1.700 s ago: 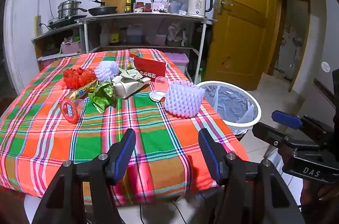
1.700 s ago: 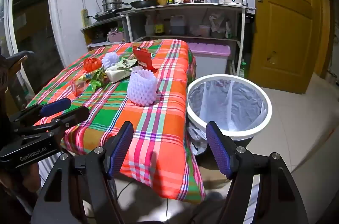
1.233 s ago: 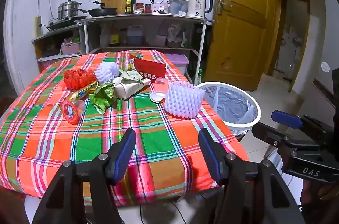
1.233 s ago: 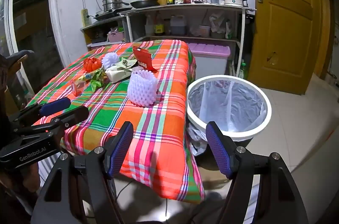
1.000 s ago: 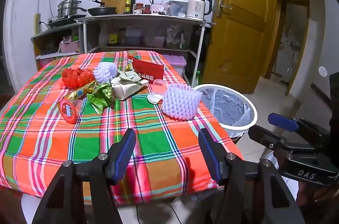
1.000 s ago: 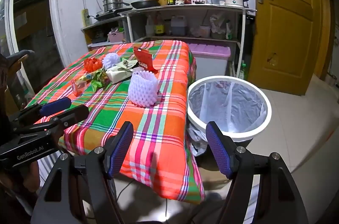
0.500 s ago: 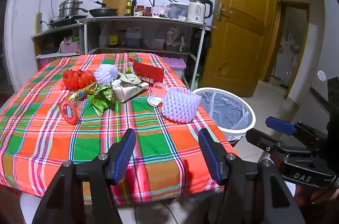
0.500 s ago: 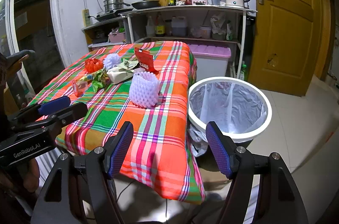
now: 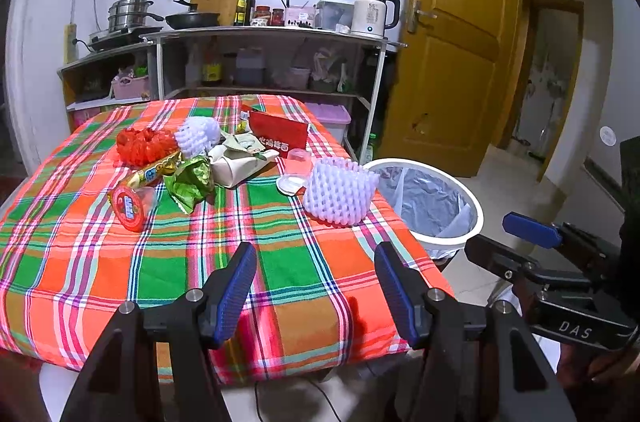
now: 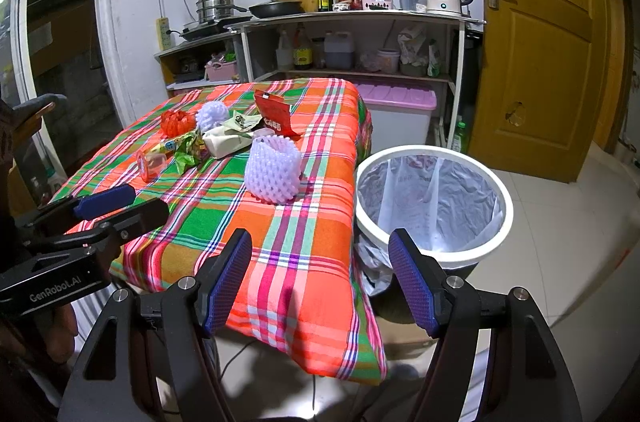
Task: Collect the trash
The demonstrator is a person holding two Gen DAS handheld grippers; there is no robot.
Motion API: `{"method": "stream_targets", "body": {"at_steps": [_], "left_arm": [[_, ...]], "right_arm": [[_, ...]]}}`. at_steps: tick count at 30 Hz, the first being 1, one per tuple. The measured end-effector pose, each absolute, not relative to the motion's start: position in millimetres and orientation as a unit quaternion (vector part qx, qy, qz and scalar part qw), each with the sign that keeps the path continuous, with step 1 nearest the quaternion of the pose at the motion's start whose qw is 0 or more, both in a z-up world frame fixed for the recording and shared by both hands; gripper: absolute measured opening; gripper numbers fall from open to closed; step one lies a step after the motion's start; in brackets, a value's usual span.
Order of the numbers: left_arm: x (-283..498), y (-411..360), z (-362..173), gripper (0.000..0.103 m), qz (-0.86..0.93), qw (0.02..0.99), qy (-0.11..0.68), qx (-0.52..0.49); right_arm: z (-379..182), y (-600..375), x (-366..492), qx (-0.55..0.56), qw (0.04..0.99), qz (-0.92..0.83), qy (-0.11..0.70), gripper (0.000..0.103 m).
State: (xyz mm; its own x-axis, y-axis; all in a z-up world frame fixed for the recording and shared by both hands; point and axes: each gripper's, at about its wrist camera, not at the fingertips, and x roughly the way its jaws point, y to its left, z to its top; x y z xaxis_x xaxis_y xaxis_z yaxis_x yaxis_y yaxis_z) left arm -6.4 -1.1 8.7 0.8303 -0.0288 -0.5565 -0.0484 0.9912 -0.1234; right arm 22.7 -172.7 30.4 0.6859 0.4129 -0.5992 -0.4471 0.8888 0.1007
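Above the plaid tablecloth's point(image 9: 168, 262) near edge, left gripper point(image 9: 316, 286) and right gripper point(image 10: 320, 278) gape wide, empty; white lined trash bin point(image 10: 434, 198) stands beside.

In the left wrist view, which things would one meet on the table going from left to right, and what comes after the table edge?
Red-lidded cup → green wrapper → beige paper bag → clear plastic cup → white foam net → past the table edge, the trash bin.

Foam net point(image 9: 339, 197) nearest the surface point(image 9: 280, 262) edge; wrappers point(image 9: 188, 178) behind it; bin point(image 10: 434, 202) on floor, right.
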Motion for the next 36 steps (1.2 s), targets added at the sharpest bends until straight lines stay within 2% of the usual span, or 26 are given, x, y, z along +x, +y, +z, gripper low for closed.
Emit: {"method": "stream_targets", "body": {"at_steps": [36], "left_arm": [[-7.0,-4.4,5.5,0.061,0.0,0.955,0.29,-0.063]], "right_arm": [[32.3,-172.6,21.3,-0.026,0.918,0.235,0.318,0.071]]}}
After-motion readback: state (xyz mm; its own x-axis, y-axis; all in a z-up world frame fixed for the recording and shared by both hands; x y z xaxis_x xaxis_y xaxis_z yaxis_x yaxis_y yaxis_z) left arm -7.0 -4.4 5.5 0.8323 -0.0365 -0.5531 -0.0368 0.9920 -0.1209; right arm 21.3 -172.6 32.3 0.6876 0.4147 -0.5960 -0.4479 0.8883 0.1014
